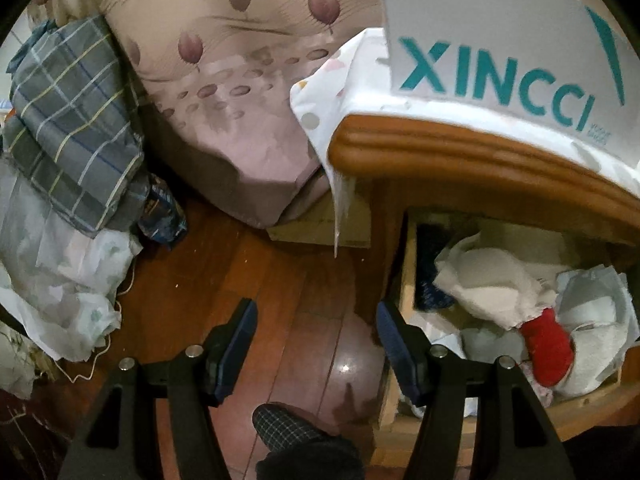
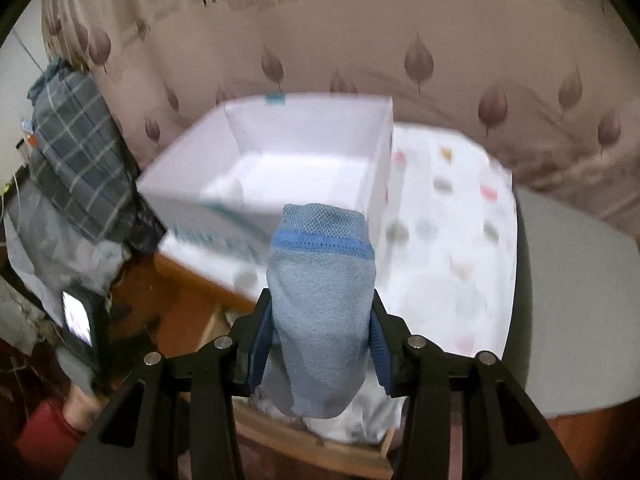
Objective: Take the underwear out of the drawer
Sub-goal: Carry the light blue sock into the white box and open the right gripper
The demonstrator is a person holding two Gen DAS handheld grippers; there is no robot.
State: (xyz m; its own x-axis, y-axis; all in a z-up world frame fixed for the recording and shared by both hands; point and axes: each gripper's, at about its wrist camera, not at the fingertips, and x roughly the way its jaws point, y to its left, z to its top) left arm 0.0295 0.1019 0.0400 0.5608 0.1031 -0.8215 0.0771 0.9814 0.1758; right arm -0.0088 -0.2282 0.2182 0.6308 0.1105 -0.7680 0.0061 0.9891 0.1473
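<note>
The right hand-held gripper is clenched on a light blue garment, its pads pressing the folded cloth from both sides so that the blue-banded end stands up between the fingers. That looks like the underwear, held above the open drawer and in front of the white box at 12 o'clock, probably where it is meant to go. The box is open on top, with its near wall the edge to get over. The left hand-held gripper is released, its jaws apart over bare wooden floor, nothing between them. At its 2 o'clock the drawer still holds white and red clothes, under the overhanging table rim, which limits headroom.
</note>
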